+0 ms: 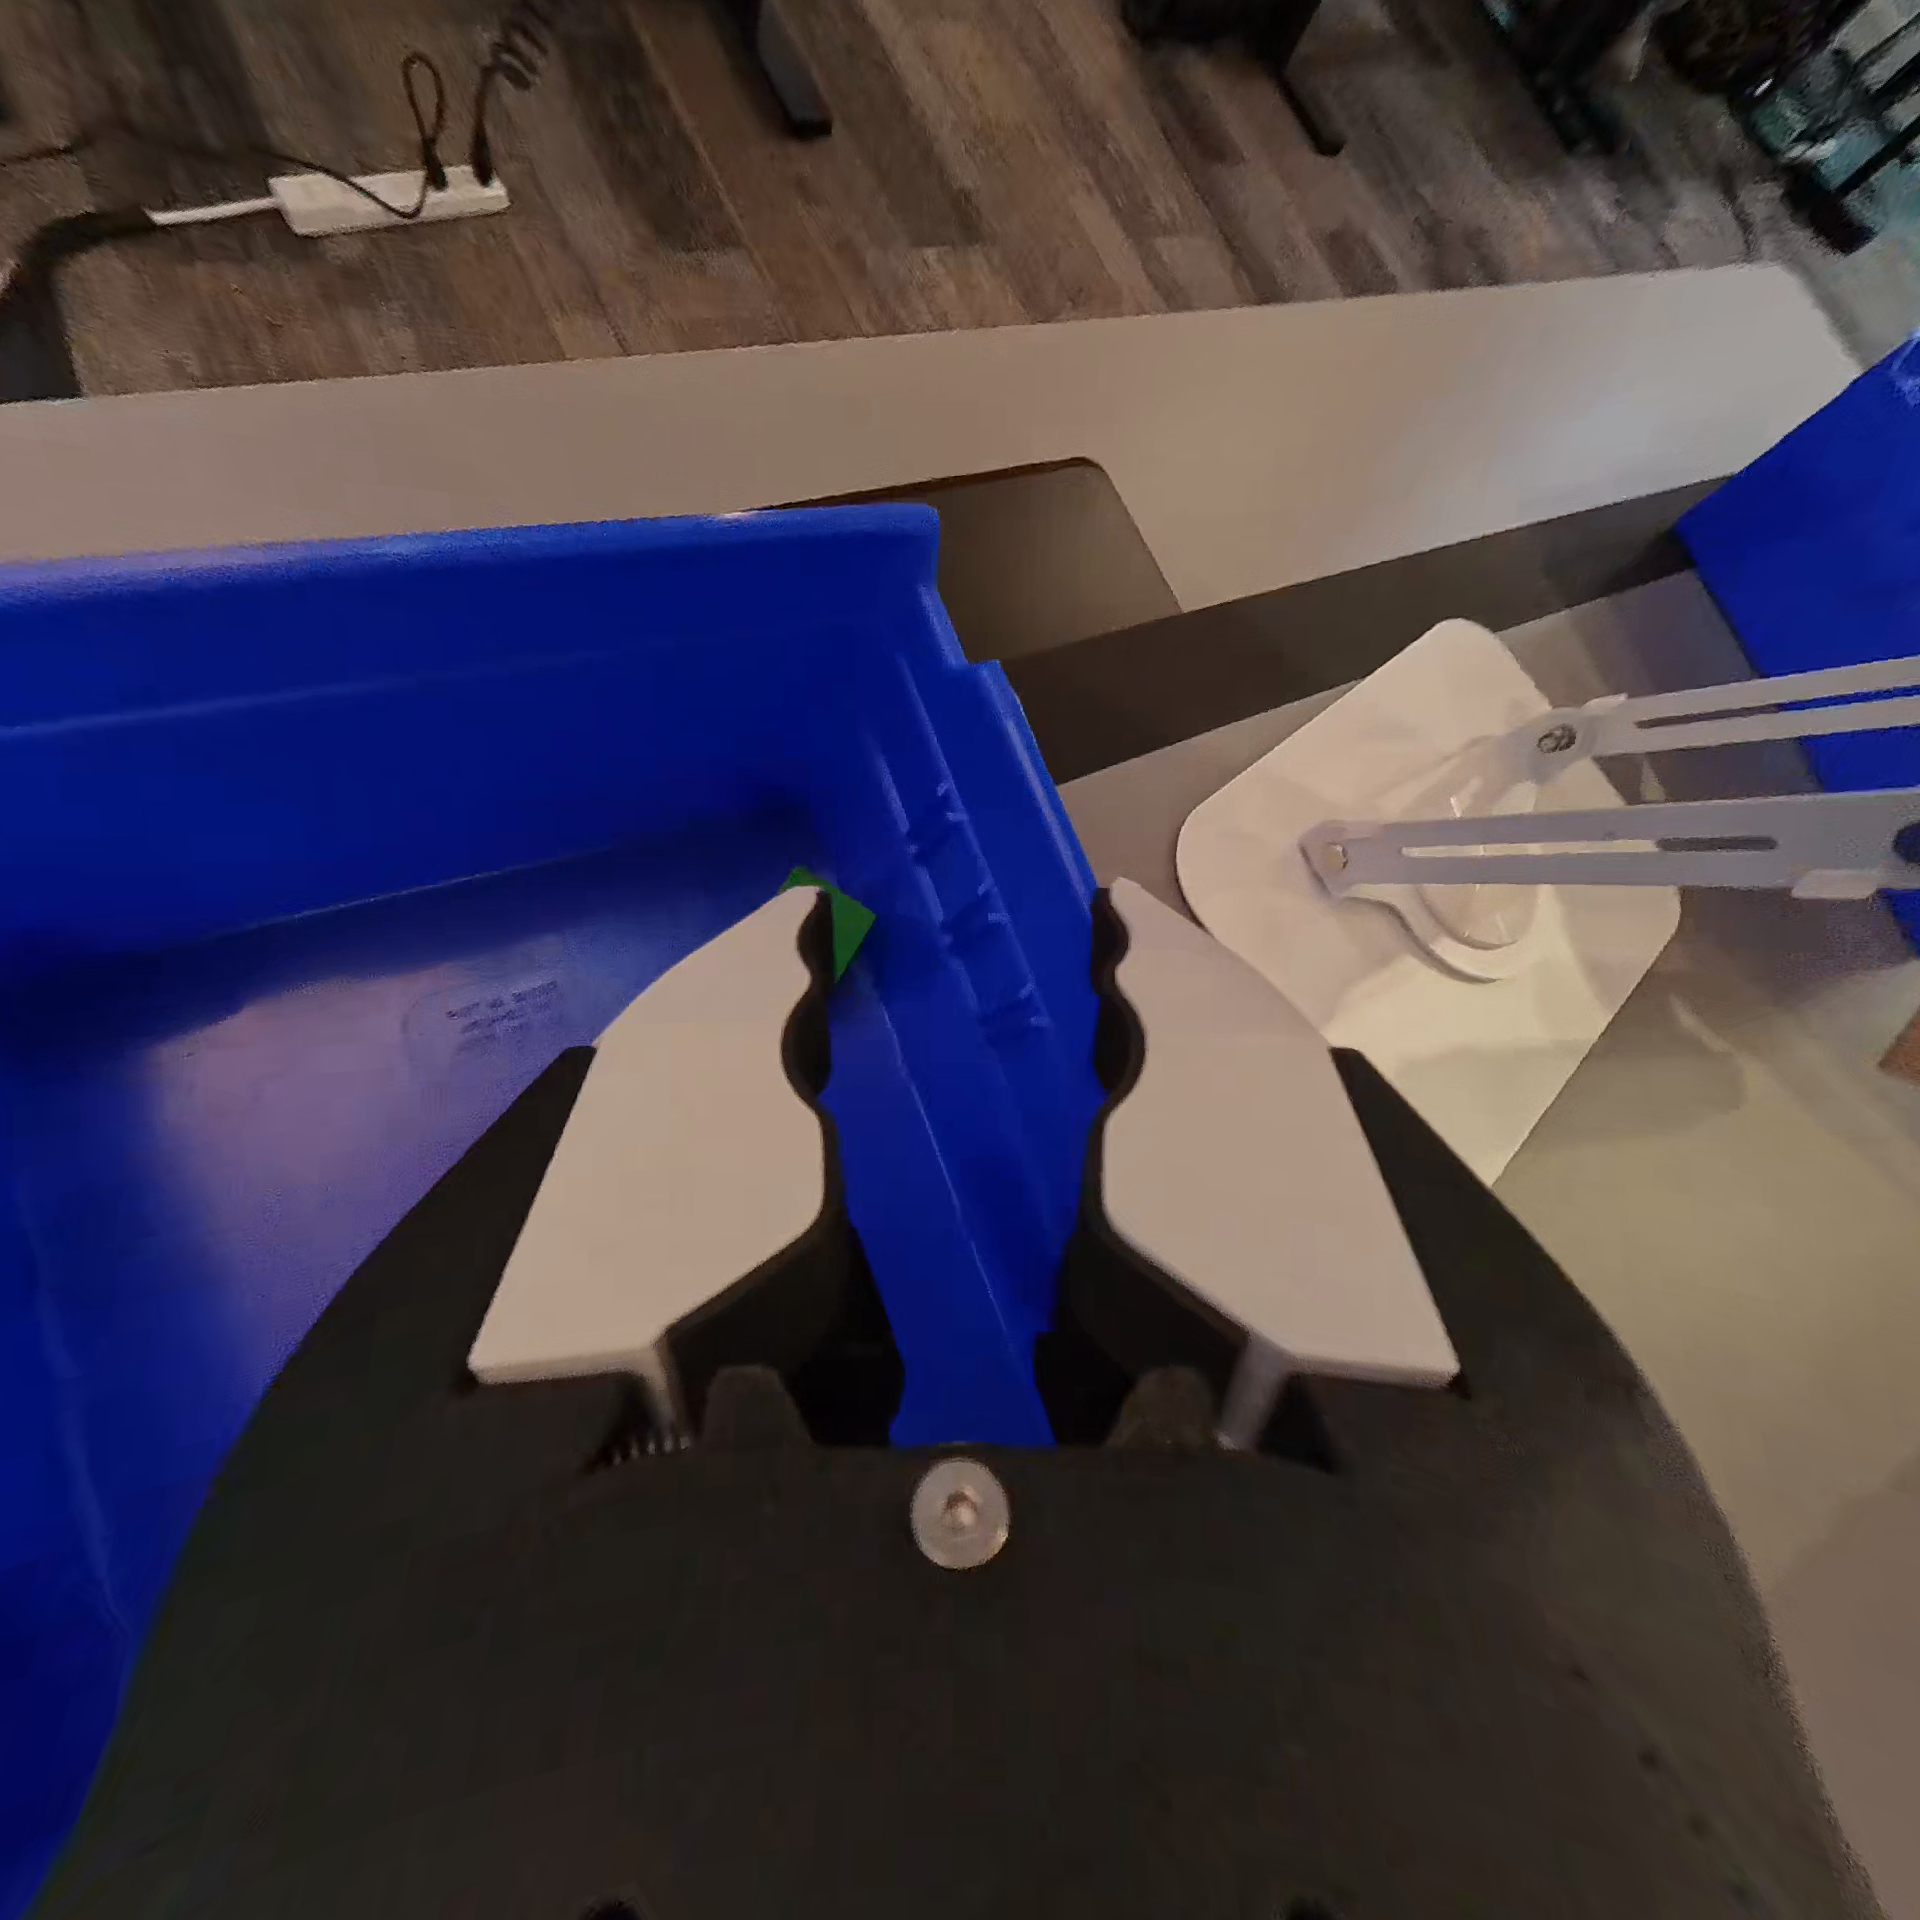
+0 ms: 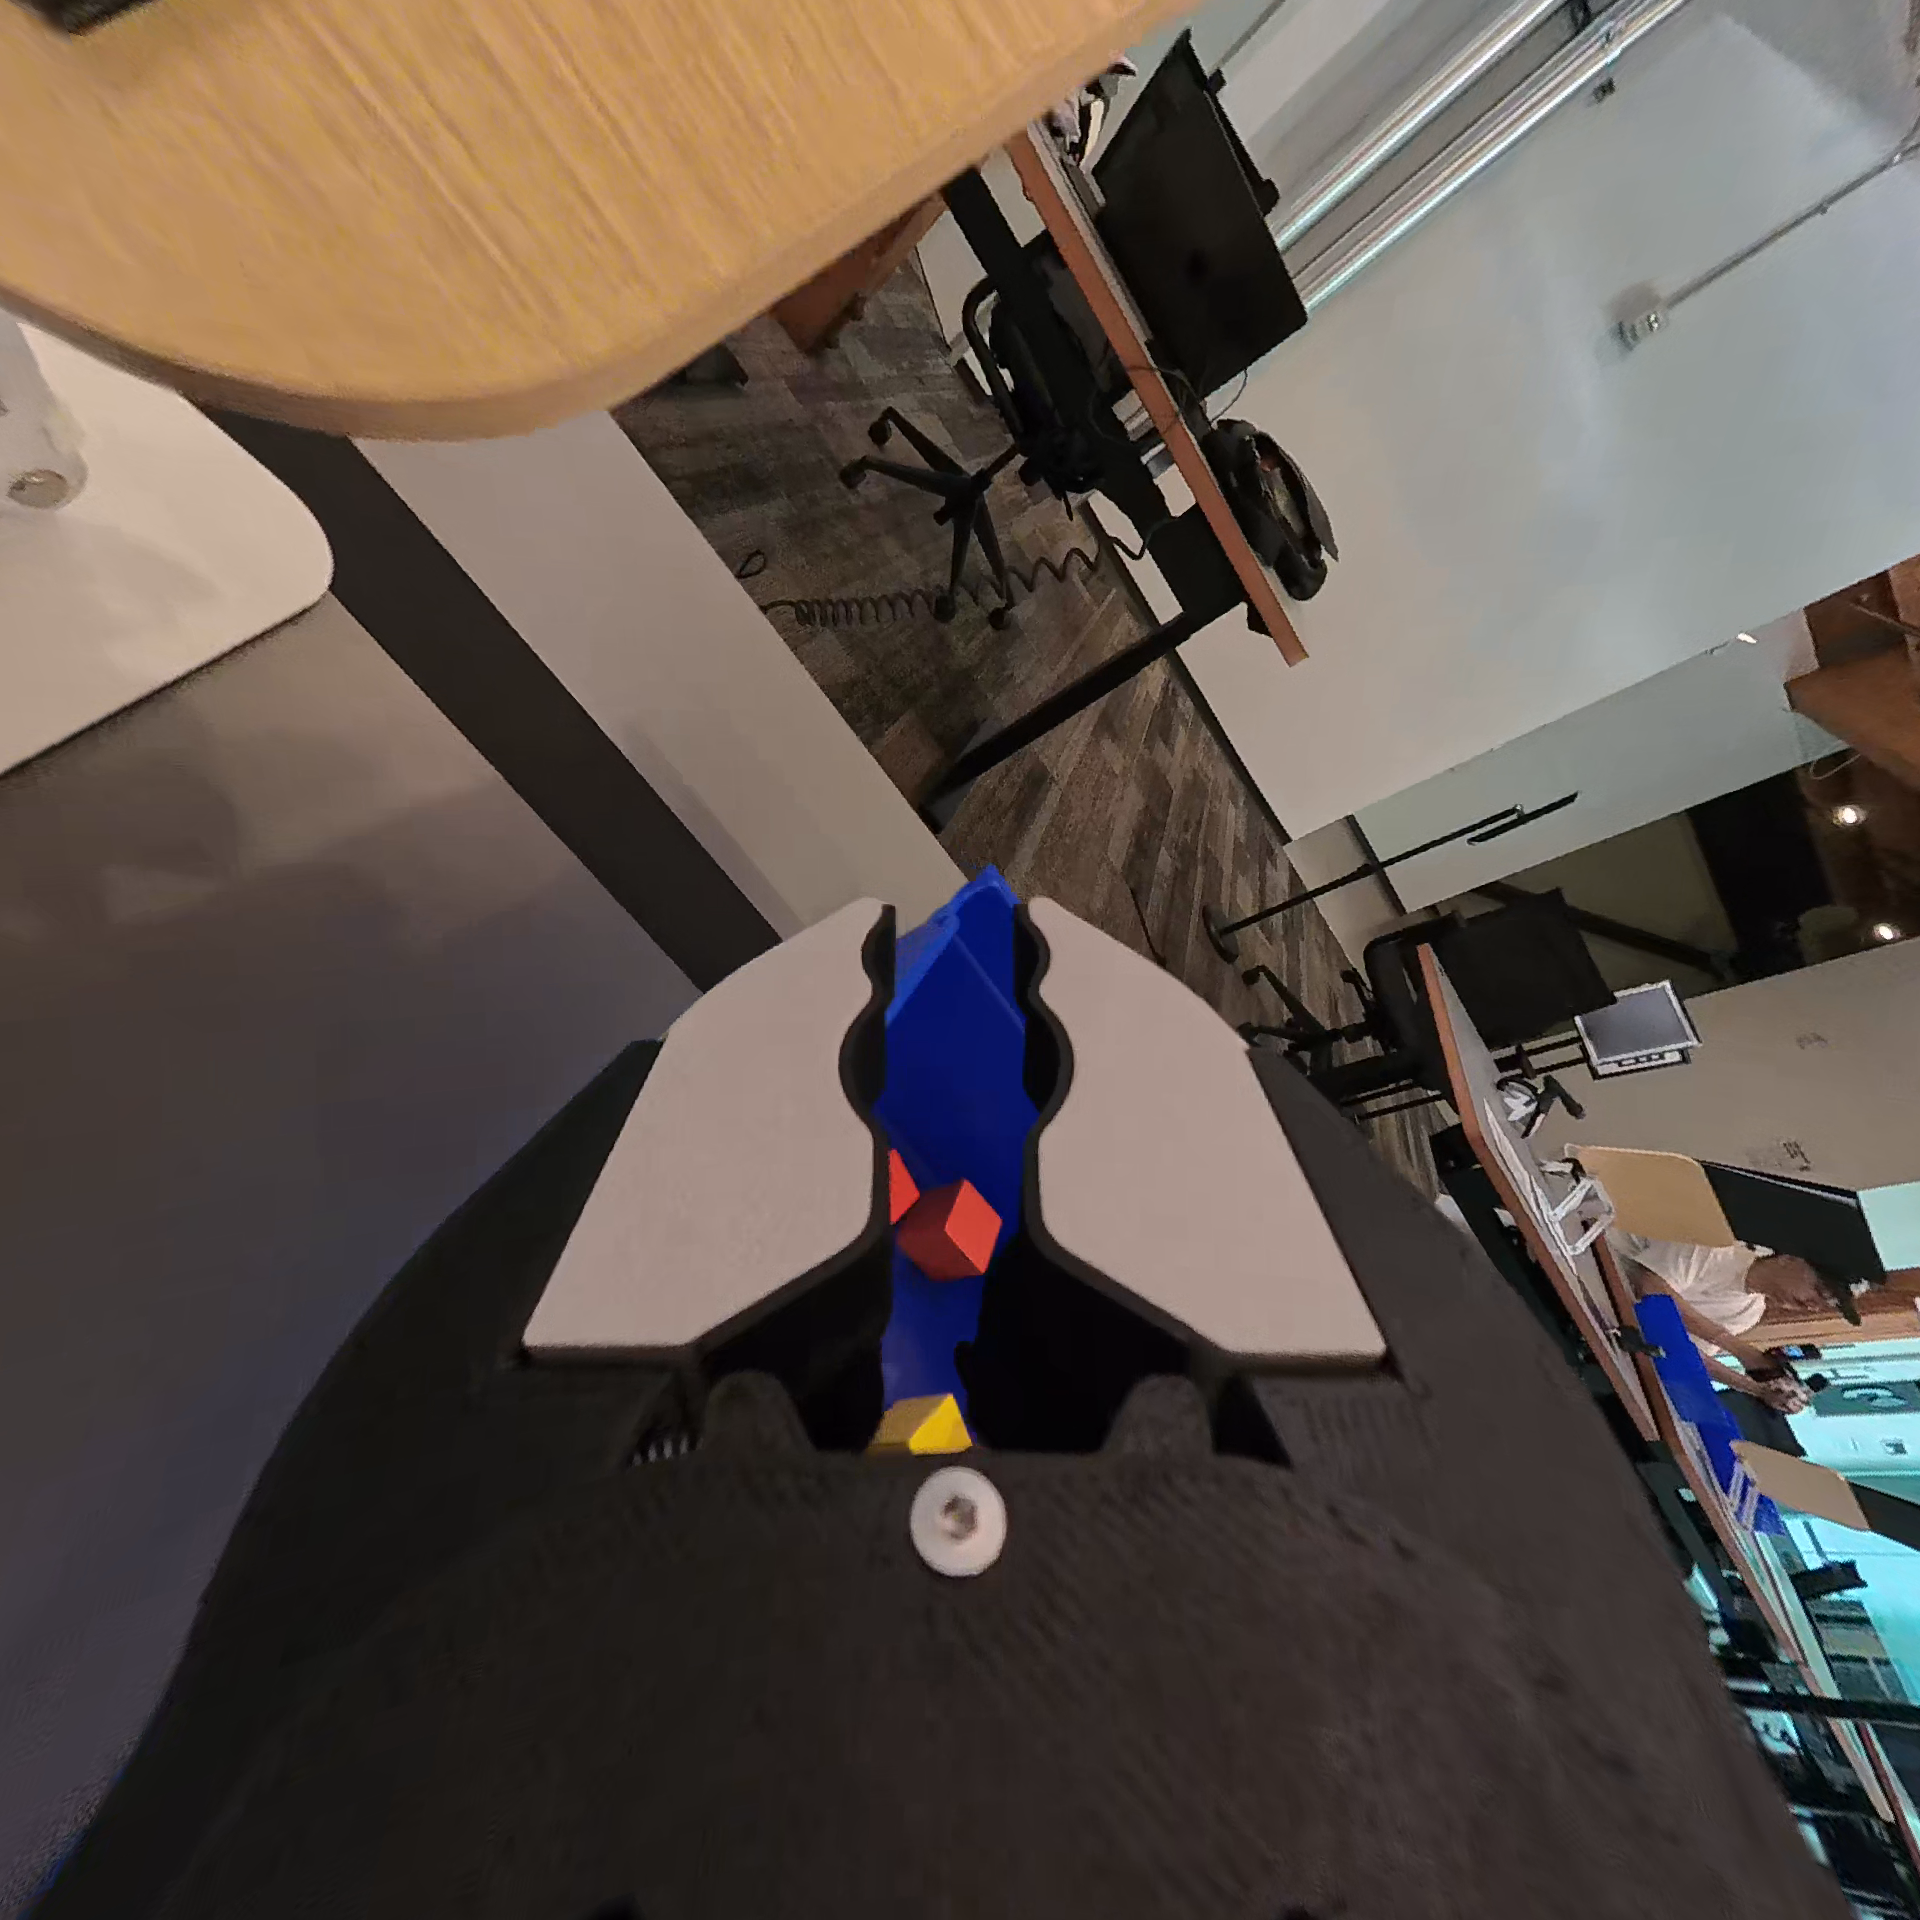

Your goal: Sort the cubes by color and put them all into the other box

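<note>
Over the left wrist view first: we see the left gripper with fingers spread, straddling the right wall of a blue box. Neither pad visibly presses on that wall, so we log it as released, holding nothing. One green cube lies in the far right corner of this box, just beyond the left fingertip; the rest of the visible floor shows no other cubes. We judge the sorting barely begun, or the green group just started. Beside the box, a white plate carries a clear mount with two grey metal bars; a second blue box stands farther right.

Right wrist view: the right gripper is narrowed around a blue box wall. We cannot tell whether the pads press on it. Below the fingers sit a red cube, a second red piece at the finger edge, and a yellow cube, all awaiting transfer. A wooden tabletop looms above.
</note>
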`<state>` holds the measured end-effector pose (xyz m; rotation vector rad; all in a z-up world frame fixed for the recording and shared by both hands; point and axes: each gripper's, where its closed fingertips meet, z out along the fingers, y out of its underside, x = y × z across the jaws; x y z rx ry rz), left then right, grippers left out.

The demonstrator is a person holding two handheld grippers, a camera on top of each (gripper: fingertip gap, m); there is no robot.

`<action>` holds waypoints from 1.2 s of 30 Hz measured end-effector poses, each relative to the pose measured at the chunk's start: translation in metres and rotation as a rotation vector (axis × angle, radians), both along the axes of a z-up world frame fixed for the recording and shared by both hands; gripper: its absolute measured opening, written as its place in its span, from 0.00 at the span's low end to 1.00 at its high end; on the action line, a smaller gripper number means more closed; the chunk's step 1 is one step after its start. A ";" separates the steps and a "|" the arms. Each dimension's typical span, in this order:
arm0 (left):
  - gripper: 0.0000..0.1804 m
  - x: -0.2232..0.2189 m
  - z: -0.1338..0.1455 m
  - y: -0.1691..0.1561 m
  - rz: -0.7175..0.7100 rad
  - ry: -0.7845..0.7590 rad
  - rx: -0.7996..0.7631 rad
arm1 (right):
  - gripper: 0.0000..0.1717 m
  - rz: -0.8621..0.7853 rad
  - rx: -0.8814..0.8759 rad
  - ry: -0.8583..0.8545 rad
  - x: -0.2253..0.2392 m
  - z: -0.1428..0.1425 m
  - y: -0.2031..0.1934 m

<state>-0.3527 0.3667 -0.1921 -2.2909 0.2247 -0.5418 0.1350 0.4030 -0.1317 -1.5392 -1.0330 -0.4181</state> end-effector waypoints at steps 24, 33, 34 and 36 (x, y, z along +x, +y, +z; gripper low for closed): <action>0.21 -0.016 -0.090 0.018 -0.065 0.277 -0.205 | 0.11 0.040 -0.021 -0.072 -0.020 -0.023 -0.003; 0.17 -0.027 -0.092 0.018 -0.029 0.389 -0.210 | 0.11 0.044 -0.018 -0.079 -0.021 -0.023 -0.004; 0.17 -0.032 -0.090 0.017 -0.013 0.399 -0.210 | 0.11 0.043 -0.016 -0.084 -0.021 -0.023 -0.004; 0.17 -0.037 -0.077 0.017 0.019 0.354 -0.169 | 0.11 0.042 -0.010 -0.094 -0.020 -0.023 -0.004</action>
